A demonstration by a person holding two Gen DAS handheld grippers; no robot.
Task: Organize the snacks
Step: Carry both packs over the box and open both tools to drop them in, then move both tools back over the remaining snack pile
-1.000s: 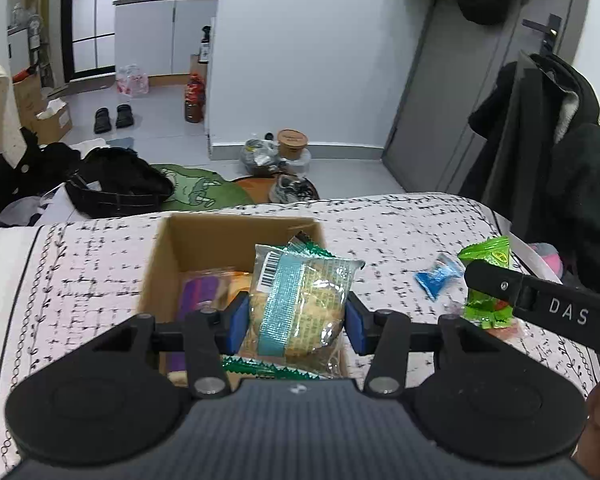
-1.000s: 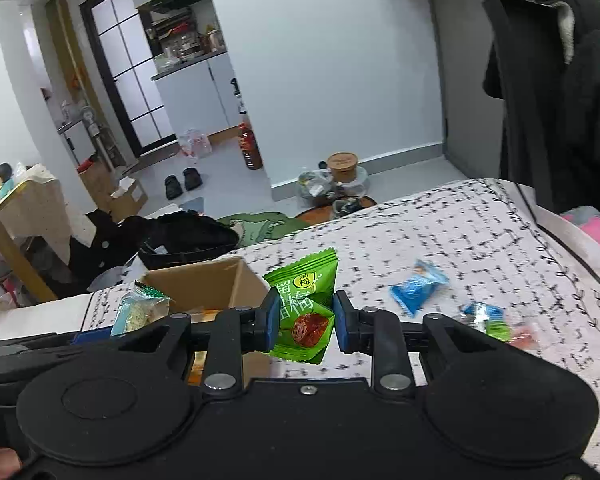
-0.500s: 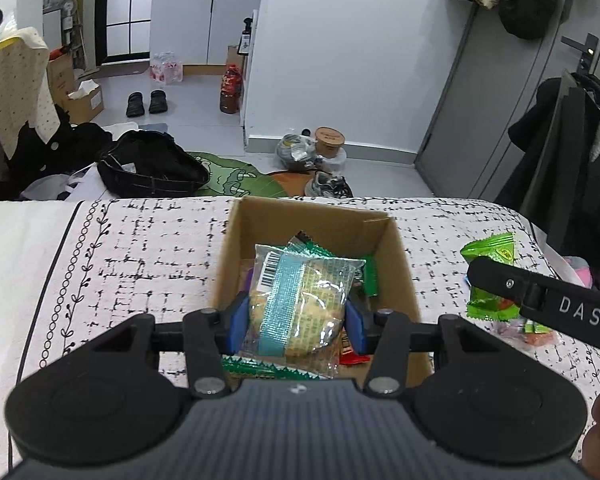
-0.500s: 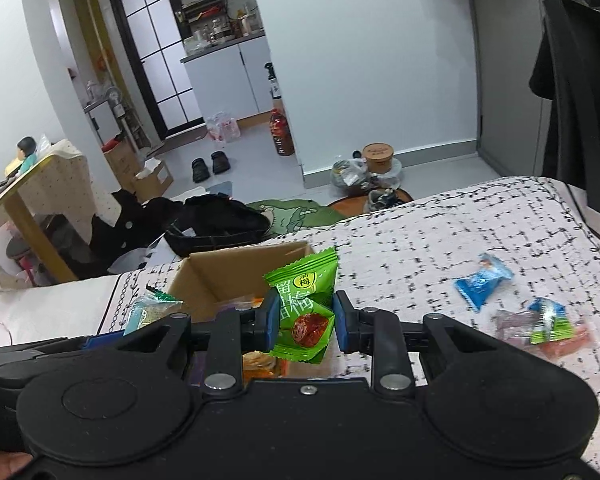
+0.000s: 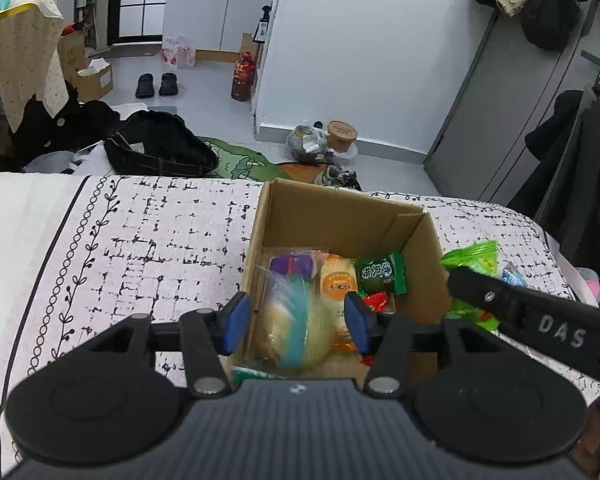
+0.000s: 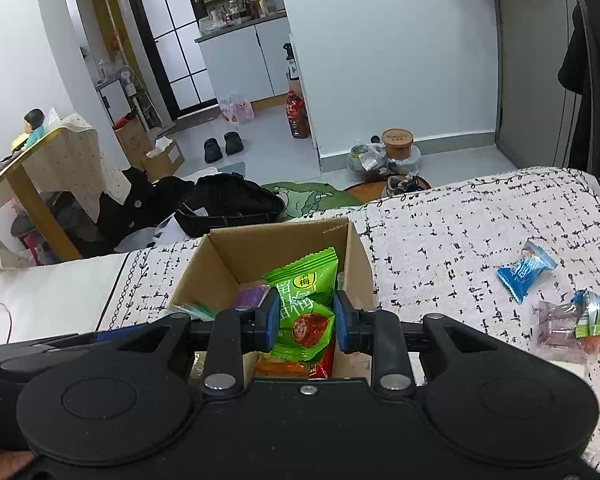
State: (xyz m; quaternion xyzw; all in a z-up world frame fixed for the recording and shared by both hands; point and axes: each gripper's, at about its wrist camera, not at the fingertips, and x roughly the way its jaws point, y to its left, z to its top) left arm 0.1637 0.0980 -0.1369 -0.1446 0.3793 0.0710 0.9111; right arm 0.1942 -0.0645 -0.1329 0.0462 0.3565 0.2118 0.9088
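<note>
Now left jaws just opening, blurred pastry pack (image 5: 296, 328) loose between, right jaws gripping green packet (image 6: 306, 312)

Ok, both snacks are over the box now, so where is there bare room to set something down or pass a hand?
Bare bedspread lies left of the cardboard box. Its far end, behind the purple packet and dark green packet, also looks bare. Crowded: the near half of the box, and the bedspread right of it, with the blue candy and the wrappers cluster.

left gripper (image 5: 296, 320): black body, blue pads, silver screws | right gripper (image 6: 306, 318): same, white "DAS" on its side
</note>
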